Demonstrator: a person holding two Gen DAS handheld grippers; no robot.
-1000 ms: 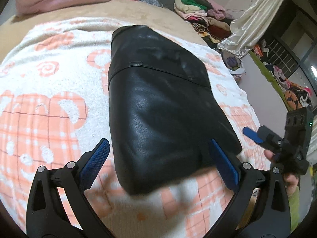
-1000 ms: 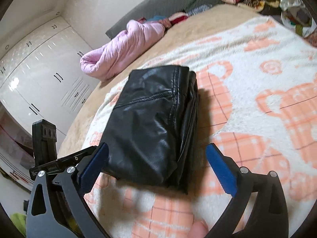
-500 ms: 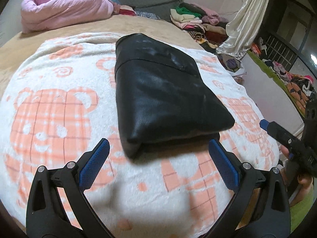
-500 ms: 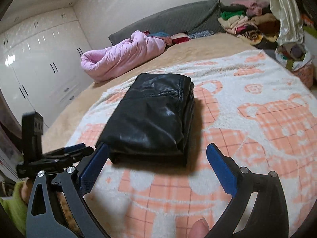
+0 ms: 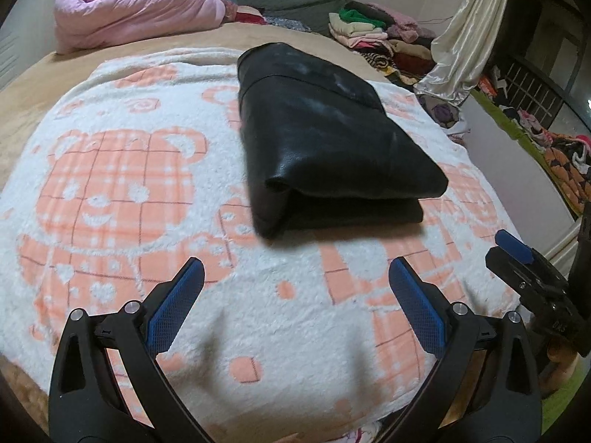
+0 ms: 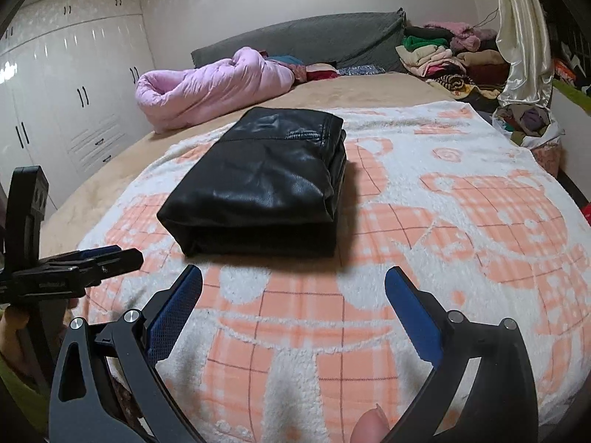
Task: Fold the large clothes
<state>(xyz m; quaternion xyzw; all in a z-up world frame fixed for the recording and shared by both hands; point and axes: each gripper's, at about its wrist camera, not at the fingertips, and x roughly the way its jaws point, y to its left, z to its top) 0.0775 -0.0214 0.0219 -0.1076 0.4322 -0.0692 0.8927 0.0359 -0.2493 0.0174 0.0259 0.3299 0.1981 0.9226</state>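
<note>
White wardrobe (image 6: pixel 55 110) shows only behind right gripper (image 6: pixel 293 291).

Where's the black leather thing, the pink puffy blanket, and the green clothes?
folded black leather garment (image 6: pixel 266 181), right wrist view, top face
pink puffy quilt (image 6: pixel 207 86), right wrist view, middle
green clothing (image 5: pixel 356 14), left wrist view, top of pile

Both grippers are black plastic frames, each with two long fingers faced in blue cross-hatched pads. On the left gripper (image 5: pixel 295 284) silver screw heads (image 5: pixel 130 307) sit at the finger joints, and the right gripper (image 6: pixel 293 289) has the same. A thumb tip (image 6: pixel 365 426) shows beside the right gripper's frame, and a lime-green sleeve (image 6: pixel 18 395) lies below the left gripper's handle.
</note>
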